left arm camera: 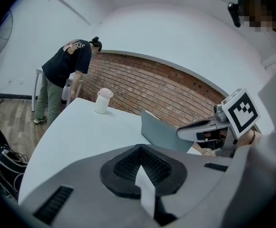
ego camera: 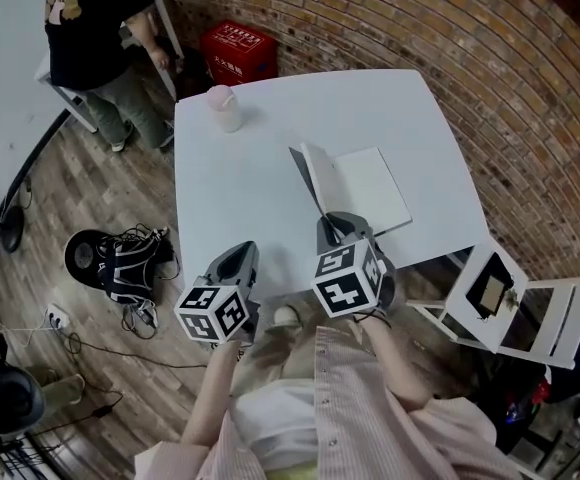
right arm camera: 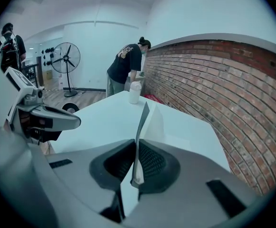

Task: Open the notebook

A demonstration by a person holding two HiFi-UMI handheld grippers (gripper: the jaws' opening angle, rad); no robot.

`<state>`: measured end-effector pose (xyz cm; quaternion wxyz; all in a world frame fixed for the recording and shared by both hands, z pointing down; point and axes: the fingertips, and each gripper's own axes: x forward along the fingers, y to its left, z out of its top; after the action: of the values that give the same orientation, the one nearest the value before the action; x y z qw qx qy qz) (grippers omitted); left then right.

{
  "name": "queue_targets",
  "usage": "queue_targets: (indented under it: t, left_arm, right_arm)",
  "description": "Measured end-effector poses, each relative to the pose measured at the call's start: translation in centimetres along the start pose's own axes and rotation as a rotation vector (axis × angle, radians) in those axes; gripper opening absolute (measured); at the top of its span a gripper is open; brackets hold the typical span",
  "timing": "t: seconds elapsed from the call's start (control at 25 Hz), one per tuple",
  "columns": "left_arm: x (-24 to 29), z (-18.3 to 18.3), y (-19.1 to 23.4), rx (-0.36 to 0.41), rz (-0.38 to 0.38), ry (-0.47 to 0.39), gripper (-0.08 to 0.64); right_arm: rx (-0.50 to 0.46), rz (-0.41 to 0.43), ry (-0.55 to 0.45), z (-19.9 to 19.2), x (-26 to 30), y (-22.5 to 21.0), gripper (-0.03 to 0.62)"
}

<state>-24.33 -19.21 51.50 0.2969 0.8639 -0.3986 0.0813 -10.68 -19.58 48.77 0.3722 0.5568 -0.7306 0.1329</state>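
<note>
The notebook (ego camera: pixel 370 183) lies right of centre on the white table (ego camera: pixel 250 168), its white page showing. Its grey cover (ego camera: pixel 310 176) stands nearly upright along the left side. My right gripper (ego camera: pixel 332 220) is shut on the cover's near bottom corner; in the right gripper view the thin cover (right arm camera: pixel 140 127) runs edge-on between the pads of that gripper (right arm camera: pixel 134 175). In the left gripper view the cover (left arm camera: pixel 162 132) stands upright. My left gripper (ego camera: pixel 240 253) hovers at the table's front edge, left of the notebook, jaws together and nothing held (left arm camera: pixel 145 175).
A pale cup (ego camera: pixel 224 108) stands at the table's far left. A person (ego camera: pixel 95 28) bends over beyond the table, beside a red crate (ego camera: pixel 238 50). A white folding chair (ego camera: pixel 510 293) sits right of the table. A bag and cables (ego camera: pixel 120 263) lie on the floor at left.
</note>
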Motion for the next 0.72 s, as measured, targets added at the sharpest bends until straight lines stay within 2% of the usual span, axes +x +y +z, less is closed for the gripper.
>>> queue_targets:
  t: [0.32, 0.72]
  left_arm:
    - [-0.5, -0.8, 0.8, -0.03, 0.018, -0.008, -0.008]
    - [-1.3, -2.9, 2.2, -0.08, 0.09, 0.004, -0.008]
  right_arm:
    - [-0.076, 0.04, 0.024, -0.9, 2.3, 3.8, 0.031]
    - [-0.056, 0.121, 0.061, -2.6, 4.8, 6.5, 0.034]
